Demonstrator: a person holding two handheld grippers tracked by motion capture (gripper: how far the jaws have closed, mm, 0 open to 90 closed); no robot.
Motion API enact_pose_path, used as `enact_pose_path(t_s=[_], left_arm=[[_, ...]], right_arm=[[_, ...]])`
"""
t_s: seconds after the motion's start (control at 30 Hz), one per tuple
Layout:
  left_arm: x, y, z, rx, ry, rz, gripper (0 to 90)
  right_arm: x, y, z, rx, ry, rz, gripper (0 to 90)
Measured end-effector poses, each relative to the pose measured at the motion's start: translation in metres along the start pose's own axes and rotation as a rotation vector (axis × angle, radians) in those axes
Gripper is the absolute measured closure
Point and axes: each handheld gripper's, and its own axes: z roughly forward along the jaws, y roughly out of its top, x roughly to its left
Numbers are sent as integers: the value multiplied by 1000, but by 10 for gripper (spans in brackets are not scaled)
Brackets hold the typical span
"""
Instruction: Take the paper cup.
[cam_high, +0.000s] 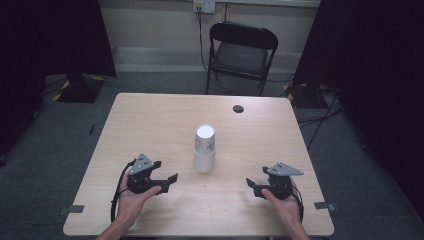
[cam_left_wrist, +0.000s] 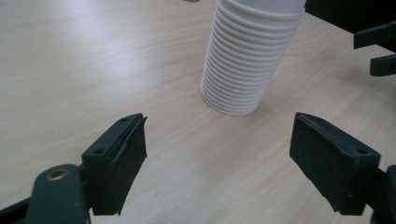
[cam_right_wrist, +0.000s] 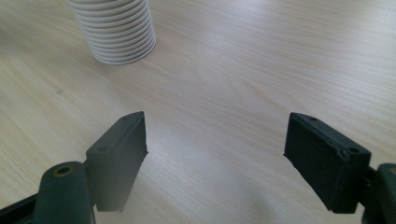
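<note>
Both grippers' jaws gape wide and empty before an upside-down stack of ribbed white cups (cam_high: 204, 150).

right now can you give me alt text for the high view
A stack of white paper cups stands upside down mid-table, with a person's left hand-held gripper and right hand-held gripper open on either side. A black folding chair sits beyond.
</note>
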Motion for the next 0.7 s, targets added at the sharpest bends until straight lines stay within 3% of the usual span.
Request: enact_pose_path(t_s=[0.1,0.23,0.4,0.53,0.7], left_arm=[[-6,7,2,-6,6,52,171],[-11,13,6,-7,-9,78,197],[-14,23,11,-50,-20,67,213],[-13,33,14,-64,-43,71,228],[-15,41,19,-63,-42,86,236]], right_arm=[[0,1,2,1,2,-5,203],[3,1,3,2,8,-5,199],[4,2,3,2,13,-13,194],[5,2,3,3,14,-12,194],[5,1,4,12,16,-13,193]])
